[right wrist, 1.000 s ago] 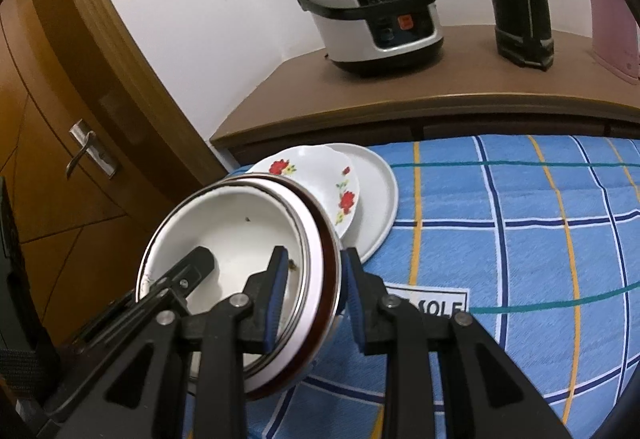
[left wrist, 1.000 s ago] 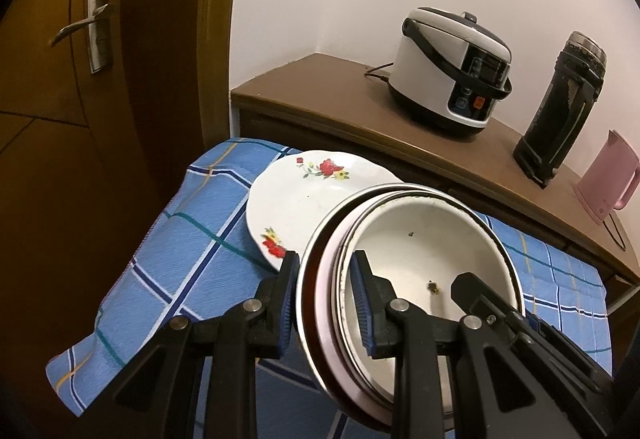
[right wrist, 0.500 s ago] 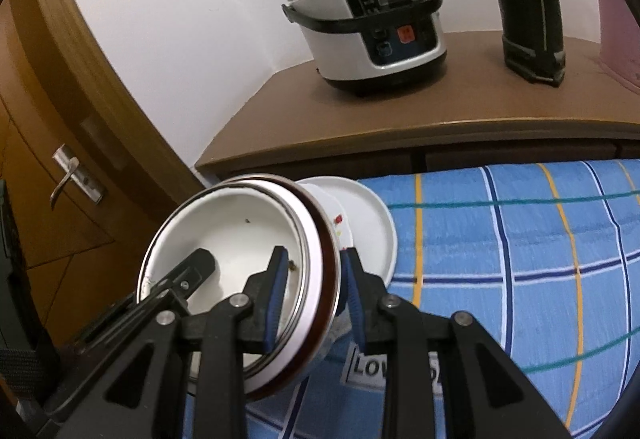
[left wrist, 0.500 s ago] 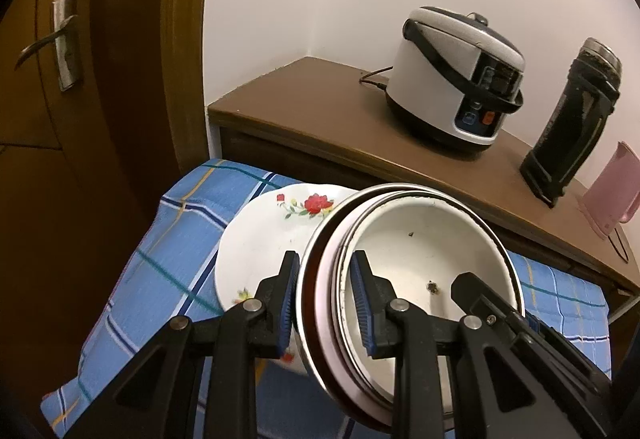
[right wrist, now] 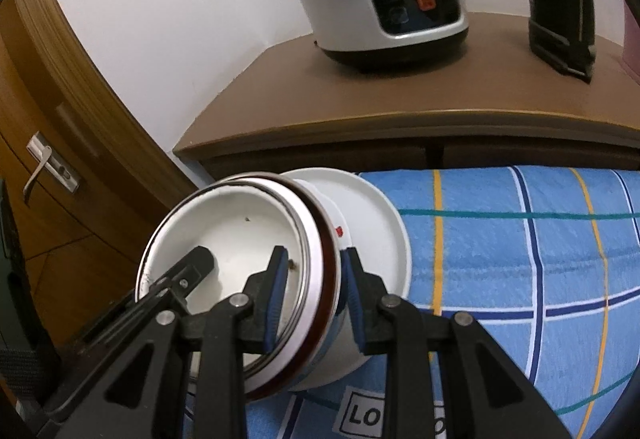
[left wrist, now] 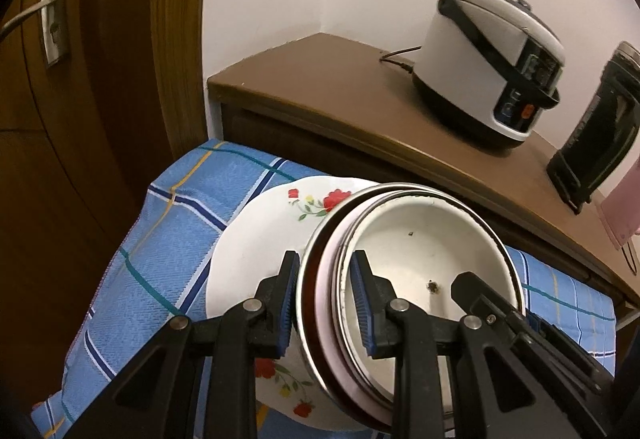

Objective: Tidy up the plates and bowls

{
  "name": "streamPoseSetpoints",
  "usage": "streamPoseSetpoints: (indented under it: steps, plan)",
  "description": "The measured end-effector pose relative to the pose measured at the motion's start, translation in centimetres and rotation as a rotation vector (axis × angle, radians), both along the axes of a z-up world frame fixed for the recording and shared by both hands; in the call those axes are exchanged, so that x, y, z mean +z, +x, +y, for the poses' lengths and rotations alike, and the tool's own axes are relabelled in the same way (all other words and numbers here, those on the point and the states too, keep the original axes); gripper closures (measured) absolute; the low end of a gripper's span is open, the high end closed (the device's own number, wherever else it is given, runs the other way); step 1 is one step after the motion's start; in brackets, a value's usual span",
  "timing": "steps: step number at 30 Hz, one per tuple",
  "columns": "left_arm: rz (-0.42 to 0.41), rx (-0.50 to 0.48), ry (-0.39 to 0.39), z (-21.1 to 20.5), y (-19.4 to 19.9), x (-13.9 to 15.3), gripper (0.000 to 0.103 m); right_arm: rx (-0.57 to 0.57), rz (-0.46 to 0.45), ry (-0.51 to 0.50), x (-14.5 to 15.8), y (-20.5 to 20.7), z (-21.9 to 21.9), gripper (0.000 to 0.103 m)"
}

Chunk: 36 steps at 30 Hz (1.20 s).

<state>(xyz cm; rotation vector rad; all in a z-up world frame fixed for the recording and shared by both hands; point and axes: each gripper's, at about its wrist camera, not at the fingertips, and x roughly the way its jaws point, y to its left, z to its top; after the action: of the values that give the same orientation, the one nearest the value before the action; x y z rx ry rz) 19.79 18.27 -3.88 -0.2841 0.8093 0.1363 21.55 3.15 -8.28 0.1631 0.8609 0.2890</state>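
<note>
Both grippers hold one stack of nested bowls (left wrist: 416,259) by opposite rims: a white enamel bowl inside a pink one inside a steel one. My left gripper (left wrist: 326,303) is shut on its left rim. My right gripper (right wrist: 314,299) is shut on its right rim; the stack (right wrist: 236,235) shows there too. The stack hangs just above a white flowered plate (left wrist: 260,251), which lies on a larger plain white plate (right wrist: 372,215) on the blue checked cloth (left wrist: 160,239).
A brown sideboard (left wrist: 340,91) stands behind the cloth with a white rice cooker (left wrist: 492,59), a black thermos (left wrist: 596,135) and a pink kettle (left wrist: 624,207). A wooden door with a metal handle (left wrist: 44,11) is at the left. The cloth (right wrist: 520,259) extends right.
Both grippers have carried the bowl stack forward and left, over the flowered plate. The plates now sit directly beneath the stack. The grips have not changed.
</note>
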Motion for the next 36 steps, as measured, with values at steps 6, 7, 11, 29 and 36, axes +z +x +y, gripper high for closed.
streamPoseSetpoints:
  steps: [6, 7, 11, 29, 36]
  plan:
    - [0.02, 0.012, 0.004, 0.8, 0.9, -0.6, 0.074, 0.028, 0.044, -0.019, -0.8, 1.7, 1.2, 0.075]
    - [0.021, 0.01, 0.007, 0.9, 1.0, -0.6, 0.074, 0.028, 0.044, -0.026, -0.9, 1.9, 1.4, 0.075]
    - [0.021, 0.005, 0.02, 0.8, 1.3, -0.6, 0.072, 0.044, 0.035, -0.04, -0.9, 2.4, 1.7, 0.075]
    - [-0.101, 0.069, 0.177, 0.2, -3.1, 2.8, 0.031, -0.033, -0.096, 0.052, 1.5, -2.1, -2.1, 0.029]
    - [-0.139, 0.065, 0.182, -0.5, -6.5, 3.9, 0.03, -0.023, -0.16, 0.051, 2.7, -5.5, -2.6, 0.028]
